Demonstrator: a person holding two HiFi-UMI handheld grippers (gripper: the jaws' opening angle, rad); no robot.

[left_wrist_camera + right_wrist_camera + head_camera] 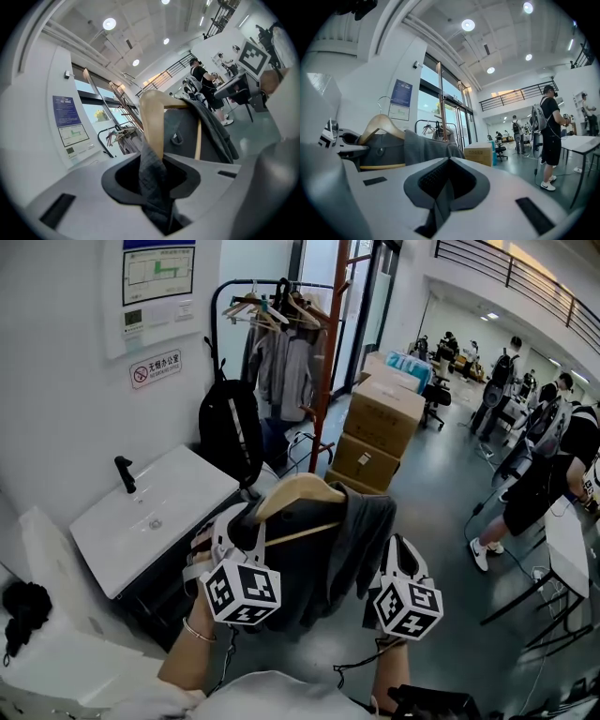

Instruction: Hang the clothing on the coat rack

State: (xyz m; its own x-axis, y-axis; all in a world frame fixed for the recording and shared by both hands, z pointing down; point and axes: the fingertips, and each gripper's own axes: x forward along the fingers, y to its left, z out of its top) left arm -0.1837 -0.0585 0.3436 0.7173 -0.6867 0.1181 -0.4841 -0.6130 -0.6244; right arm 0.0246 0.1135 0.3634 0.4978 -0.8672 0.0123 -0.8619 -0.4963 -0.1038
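A dark grey garment (323,559) hangs on a wooden hanger (300,493) held up between my two grippers. My left gripper (234,540) is shut on the hanger's left end and the cloth over it; in the left gripper view the wood (152,122) and grey fabric (154,187) run into the gripper (152,176). My right gripper (398,568) is at the garment's right edge, and a strip of grey cloth sits pinched in it (440,197). The black coat rack (272,296) stands farther back against the wall, carrying hangers and clothes.
A white counter (155,512) with a black faucet is at the left. A black backpack (230,427) hangs by the rack. A red-brown post (328,362) and stacked cardboard boxes (380,427) stand beyond it. People (544,474) and a table (567,549) are at the right.
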